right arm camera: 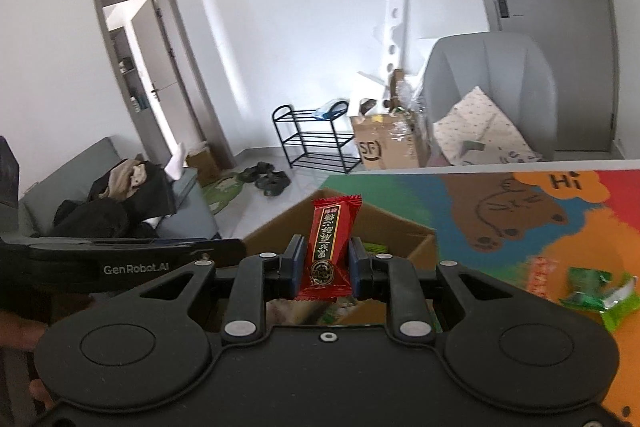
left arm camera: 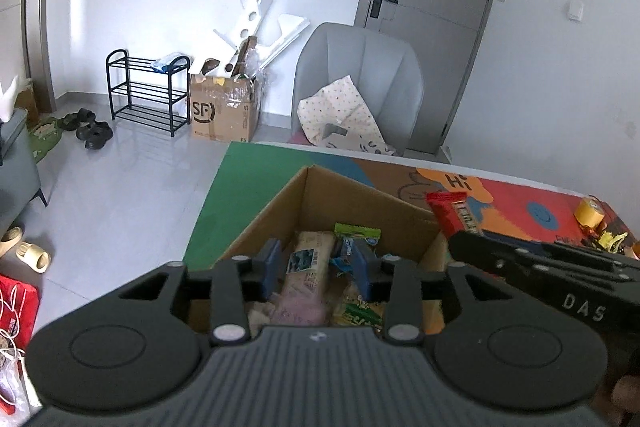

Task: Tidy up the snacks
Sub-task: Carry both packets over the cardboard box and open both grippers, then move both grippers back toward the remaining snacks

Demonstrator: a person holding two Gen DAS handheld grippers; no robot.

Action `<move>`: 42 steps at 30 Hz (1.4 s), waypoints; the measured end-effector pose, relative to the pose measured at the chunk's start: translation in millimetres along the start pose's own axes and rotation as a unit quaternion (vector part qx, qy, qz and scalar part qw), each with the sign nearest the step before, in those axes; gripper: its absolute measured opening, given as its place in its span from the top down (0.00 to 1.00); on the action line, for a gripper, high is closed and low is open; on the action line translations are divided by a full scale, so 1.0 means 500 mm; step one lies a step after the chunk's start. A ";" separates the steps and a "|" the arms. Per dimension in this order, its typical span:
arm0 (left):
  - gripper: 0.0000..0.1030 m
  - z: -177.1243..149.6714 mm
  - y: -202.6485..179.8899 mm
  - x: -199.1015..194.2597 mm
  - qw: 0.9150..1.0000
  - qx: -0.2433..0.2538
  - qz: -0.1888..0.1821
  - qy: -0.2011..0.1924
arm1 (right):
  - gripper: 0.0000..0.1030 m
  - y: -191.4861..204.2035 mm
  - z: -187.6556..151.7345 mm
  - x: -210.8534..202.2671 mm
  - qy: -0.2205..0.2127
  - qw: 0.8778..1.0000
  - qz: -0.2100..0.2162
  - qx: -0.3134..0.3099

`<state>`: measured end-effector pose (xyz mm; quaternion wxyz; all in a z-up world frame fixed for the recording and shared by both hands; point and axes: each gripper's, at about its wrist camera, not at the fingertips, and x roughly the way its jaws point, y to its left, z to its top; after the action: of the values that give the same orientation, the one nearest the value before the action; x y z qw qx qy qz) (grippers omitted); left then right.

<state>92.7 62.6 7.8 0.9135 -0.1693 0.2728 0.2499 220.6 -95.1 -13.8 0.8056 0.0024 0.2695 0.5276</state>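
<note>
progress: several packets already in the cardboard box (left arm camera: 360,203) | right gripper (right arm camera: 323,265) – jaws clamped on a red snack bar (right arm camera: 328,247), right above the box | left gripper (left arm camera: 316,267) – jaws apart, nothing held, over the box | left: green packets (right arm camera: 592,293) out on the mat (right arm camera: 520,211)

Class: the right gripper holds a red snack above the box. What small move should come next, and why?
Probably lower the right gripper a little over the box, then open it. It is shut on the red snack, snacks already lie in the box, and the left gripper hangs open above them, holding nothing.
</note>
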 end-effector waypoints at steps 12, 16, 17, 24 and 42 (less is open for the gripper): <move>0.23 -0.004 0.026 -0.010 1.000 -0.017 0.015 -0.017 | 0.59 0.003 -0.001 0.003 0.013 1.000 0.013 0.017; 0.16 -0.008 0.013 -0.004 1.000 -0.009 0.008 -0.017 | 0.59 -0.018 -0.009 -0.015 0.011 0.999 -0.008 0.032; 0.16 -0.010 0.008 -0.003 1.000 -0.007 0.005 -0.016 | 0.59 -0.023 -0.011 -0.019 0.011 0.999 -0.013 0.034; 0.13 -0.026 -0.031 0.010 1.000 0.010 -0.021 -0.008 | 0.52 -0.059 -0.035 -0.057 0.012 0.997 -0.054 0.050; 0.07 -0.059 -0.169 0.028 0.996 0.050 -0.068 0.010 | 0.28 -0.168 -0.082 -0.166 -0.005 0.987 -0.134 0.093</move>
<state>137.2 -14.7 -9.4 0.9331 -0.1439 0.2818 0.1711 249.4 -214.6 -37.4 0.8665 0.0438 0.3110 0.3879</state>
